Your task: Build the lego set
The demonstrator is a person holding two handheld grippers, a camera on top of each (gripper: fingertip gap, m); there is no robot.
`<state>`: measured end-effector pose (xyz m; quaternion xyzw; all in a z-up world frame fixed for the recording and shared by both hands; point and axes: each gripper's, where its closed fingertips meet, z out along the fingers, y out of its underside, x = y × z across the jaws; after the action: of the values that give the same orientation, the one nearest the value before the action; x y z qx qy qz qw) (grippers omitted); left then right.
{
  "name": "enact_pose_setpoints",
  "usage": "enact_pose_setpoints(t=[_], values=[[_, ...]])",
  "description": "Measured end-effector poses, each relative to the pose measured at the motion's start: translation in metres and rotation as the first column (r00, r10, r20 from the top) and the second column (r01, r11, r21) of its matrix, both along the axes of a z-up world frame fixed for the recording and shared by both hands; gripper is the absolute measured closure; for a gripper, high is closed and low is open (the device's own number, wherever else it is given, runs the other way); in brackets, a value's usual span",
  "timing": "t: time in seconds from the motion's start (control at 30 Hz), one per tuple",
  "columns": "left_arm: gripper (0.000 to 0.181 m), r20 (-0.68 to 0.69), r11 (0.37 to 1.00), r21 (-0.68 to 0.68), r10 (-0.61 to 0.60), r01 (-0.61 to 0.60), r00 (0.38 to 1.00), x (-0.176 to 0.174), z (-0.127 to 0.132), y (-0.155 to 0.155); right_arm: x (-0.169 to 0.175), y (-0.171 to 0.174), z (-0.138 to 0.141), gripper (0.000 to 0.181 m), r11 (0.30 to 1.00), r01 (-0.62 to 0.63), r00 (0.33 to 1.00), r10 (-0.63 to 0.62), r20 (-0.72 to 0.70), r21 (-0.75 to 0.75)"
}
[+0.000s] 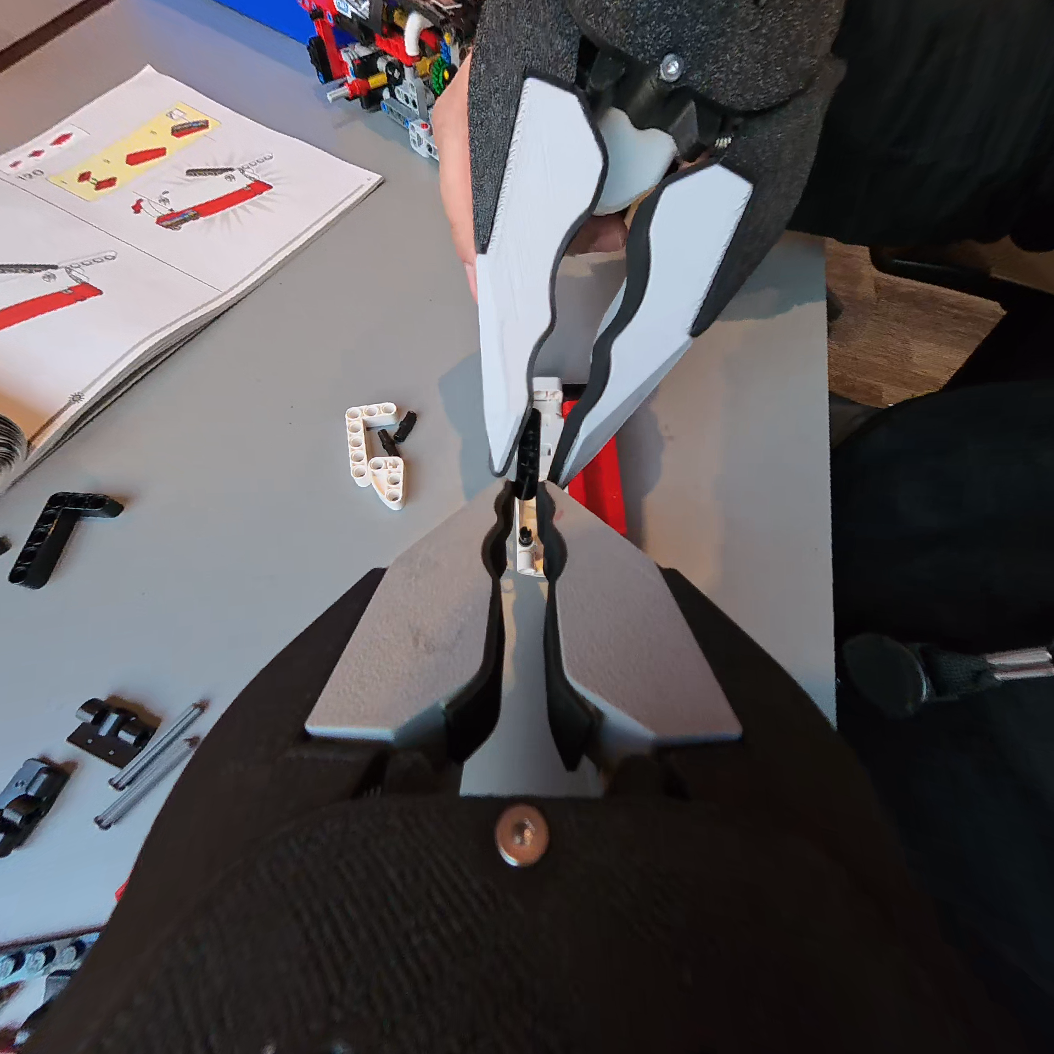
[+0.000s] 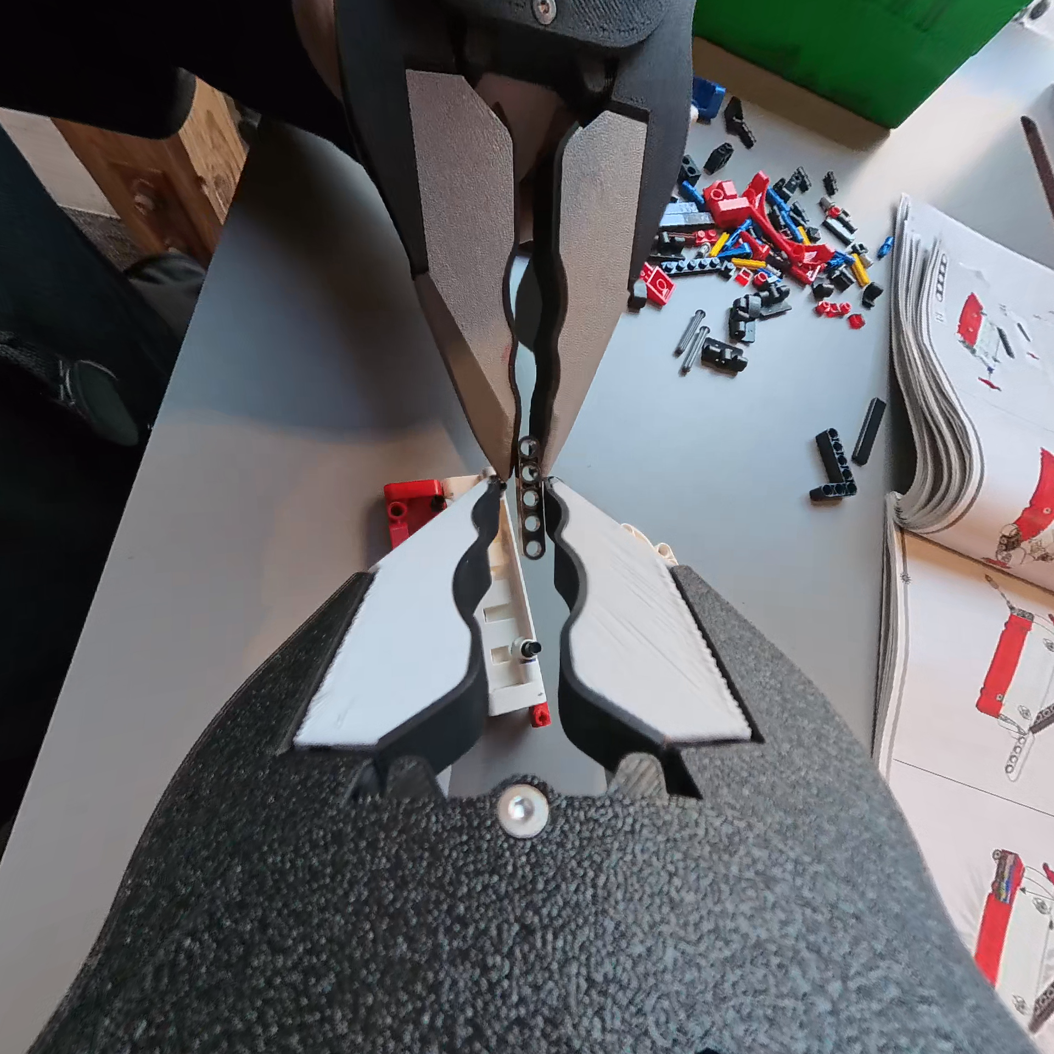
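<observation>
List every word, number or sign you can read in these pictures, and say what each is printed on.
Instruction booklet: one small step number beside the yellow box, not quoted here.
Its pages in the right wrist view: print too small to read.
Loose bricks, green box: no readable writing.

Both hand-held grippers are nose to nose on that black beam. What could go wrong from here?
1. The left hand-held gripper pinches the black beam only at one end, so the beam may pivot when pressed towards the white assembly.
2. The right hand-held gripper has its tips almost against the left one's; they may collide and knock the beam loose.
</observation>
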<state>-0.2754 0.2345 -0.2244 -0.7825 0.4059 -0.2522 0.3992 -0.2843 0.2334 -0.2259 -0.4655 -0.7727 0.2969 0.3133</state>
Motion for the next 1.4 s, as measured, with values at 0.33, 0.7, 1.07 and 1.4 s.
enact_pose_setpoints(t=[0.33, 0.7, 1.07, 1.4], values=[[0.177, 0.026, 0.995, -0.007, 0.097, -0.097, 0.995, -0.024, 0.003, 0.012, 0.007, 0.018, 0.022, 0.164, 0.992, 0.105, 0.991, -0.110, -0.076, -0.070], [0.177, 0.028, 1.000, 0.025, 0.012, -0.012, 1.000, -0.012, 0.015, 0.010, 0.006, 0.012, 0.035, 0.165, 0.991, 0.065, 0.993, -0.076, -0.088, -0.117], [0.178, 0.015, 0.996, 0.054, -0.078, 0.077, 0.997, 0.001, 0.006, -0.003, -0.001, -0.006, 0.014, 0.168, 0.999, -0.025, 1.000, 0.024, -0.020, -0.046], [0.178, 0.057, 0.993, 0.075, -0.090, 0.086, 0.994, -0.002, 0.006, -0.007, -0.002, -0.006, 0.013, 0.173, 0.998, -0.049, 0.999, 0.049, -0.014, -0.043]])
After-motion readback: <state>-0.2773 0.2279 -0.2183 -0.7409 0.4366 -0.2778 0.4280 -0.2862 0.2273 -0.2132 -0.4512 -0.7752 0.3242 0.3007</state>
